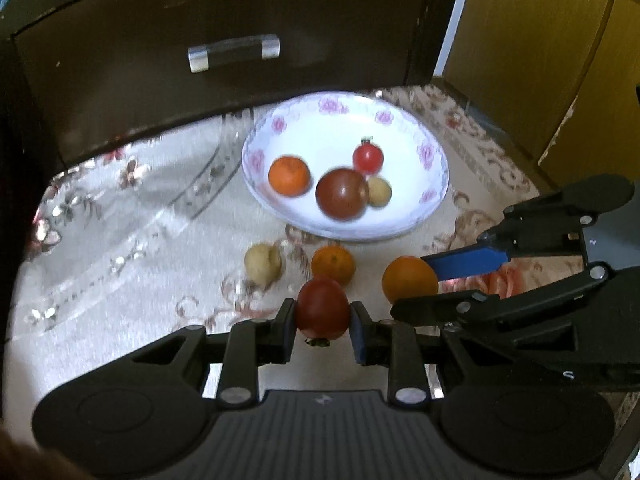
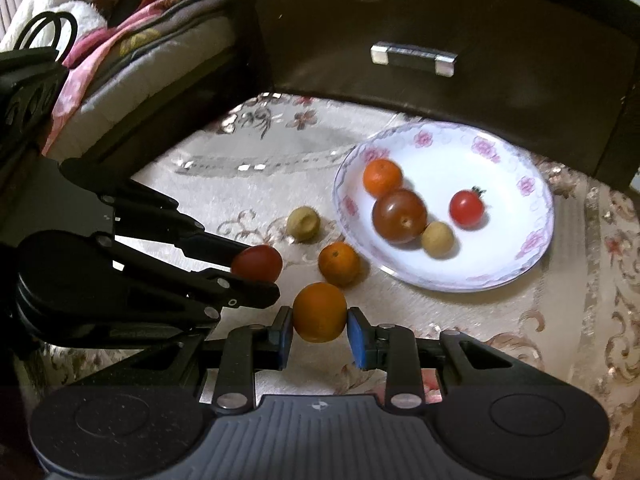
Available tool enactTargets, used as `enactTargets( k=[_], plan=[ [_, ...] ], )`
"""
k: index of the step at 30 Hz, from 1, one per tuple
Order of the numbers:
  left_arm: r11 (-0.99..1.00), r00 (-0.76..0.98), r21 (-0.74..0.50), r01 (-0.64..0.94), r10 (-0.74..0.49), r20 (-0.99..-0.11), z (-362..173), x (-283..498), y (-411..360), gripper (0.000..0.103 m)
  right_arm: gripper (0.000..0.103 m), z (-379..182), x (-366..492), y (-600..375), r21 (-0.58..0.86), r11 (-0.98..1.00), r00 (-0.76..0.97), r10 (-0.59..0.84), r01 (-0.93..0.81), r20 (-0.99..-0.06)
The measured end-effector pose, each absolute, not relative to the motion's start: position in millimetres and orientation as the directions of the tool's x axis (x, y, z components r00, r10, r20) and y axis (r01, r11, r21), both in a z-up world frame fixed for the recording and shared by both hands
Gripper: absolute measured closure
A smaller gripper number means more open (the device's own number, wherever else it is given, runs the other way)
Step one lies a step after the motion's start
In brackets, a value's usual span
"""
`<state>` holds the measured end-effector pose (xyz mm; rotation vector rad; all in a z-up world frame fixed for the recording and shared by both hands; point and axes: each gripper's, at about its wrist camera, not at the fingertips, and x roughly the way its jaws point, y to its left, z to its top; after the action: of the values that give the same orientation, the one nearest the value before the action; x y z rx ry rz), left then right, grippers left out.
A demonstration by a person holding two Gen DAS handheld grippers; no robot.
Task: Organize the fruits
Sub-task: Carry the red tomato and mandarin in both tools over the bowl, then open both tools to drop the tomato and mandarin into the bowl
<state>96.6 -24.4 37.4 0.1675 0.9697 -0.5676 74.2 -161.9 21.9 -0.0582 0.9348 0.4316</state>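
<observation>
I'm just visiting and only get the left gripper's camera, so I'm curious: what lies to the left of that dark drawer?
Observer: A bed with pink bedding, seen only from the right gripper's camera.
Operator: Anything on the bedding?
Observer: Something white and fluffy near its far end.
Operator: Is the right gripper really holding that orange?
Observer: Yes, its blue pads press the orange from both sides.

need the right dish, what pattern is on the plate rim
Pink flowers on white around the plate rim, clearest in the right wrist view.
</observation>
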Motion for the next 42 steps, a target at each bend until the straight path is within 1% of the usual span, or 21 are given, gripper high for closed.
enactTargets(
  k=[14,27,42],
  plan=[
    [0.837,0.504,-0.091,0.539,-0.407,-0.761,62,146,-64,0.068,0.078,46,102,-199,0.133,0.954,0.62,0.277,-0.269,-0.734],
    [0.827,0.507,-0.046,0.56,-0.386,-0.771,47,175,-94,0.068,0.077,33,133,-227,0.128,0.971,0.631,0.228,-0.2,-0.742],
    [0.831,0.5,-0.029,0.556,-0.361,-0.787,34,188,-100,0.068,0.076,20,146,-231,0.121,0.974,0.618,0.217,-0.194,-0.755]
  ],
)
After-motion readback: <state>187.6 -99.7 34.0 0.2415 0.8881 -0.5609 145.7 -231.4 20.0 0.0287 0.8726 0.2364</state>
